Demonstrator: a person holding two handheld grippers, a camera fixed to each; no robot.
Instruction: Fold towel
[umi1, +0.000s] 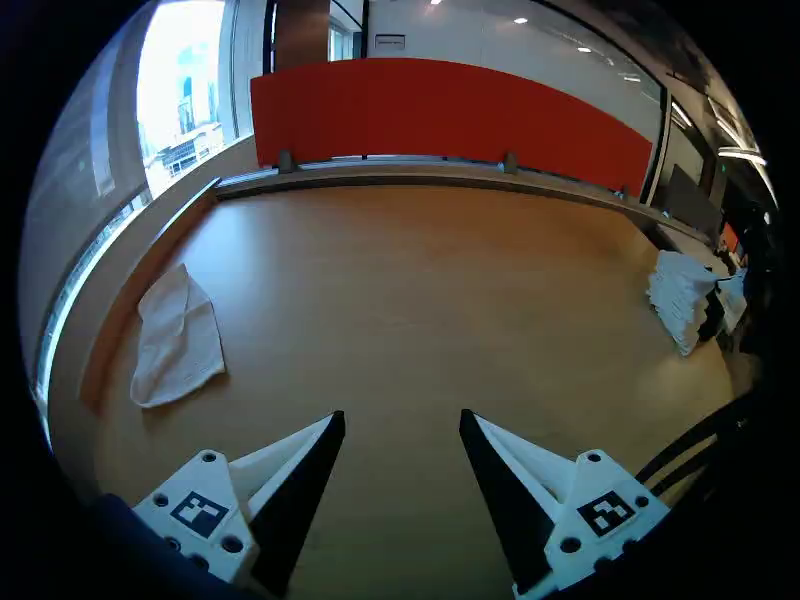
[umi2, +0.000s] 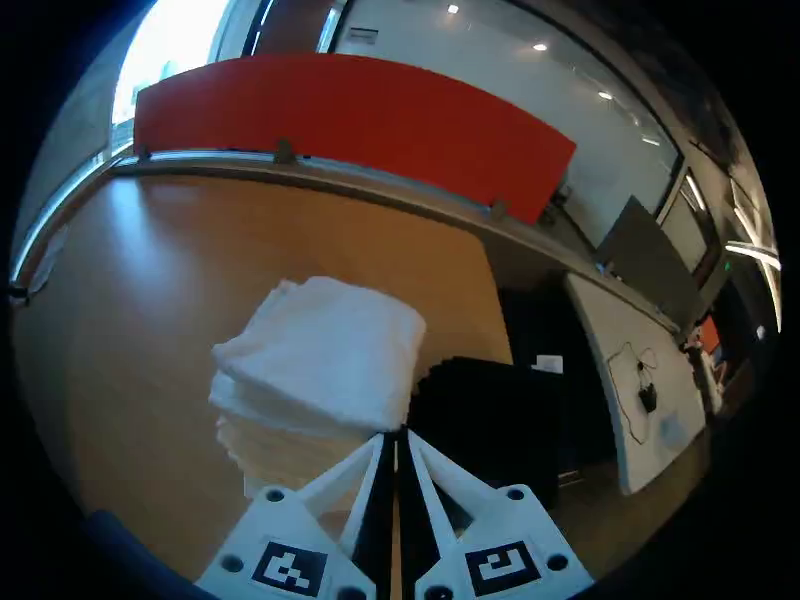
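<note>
A loose white towel (umi1: 177, 342) lies crumpled on the wooden table (umi1: 420, 290) at the far left, near the window-side edge. My left gripper (umi1: 400, 428) hangs open above the table's near part, with nothing between its fingers. A stack of folded white towels (umi1: 683, 296) stands at the table's right edge. In the right gripper view the same stack of folded towels (umi2: 325, 365) sits just ahead, and my right gripper (umi2: 397, 442) is shut at its near corner, with no cloth seen between the fingers.
A red partition (umi1: 450, 110) runs along the table's far edge, with a raised ledge on the window side. A dark folded pile (umi2: 485, 410) sits right of the white stack, at the table edge. Beyond is a white desk (umi2: 630, 370) with a cable.
</note>
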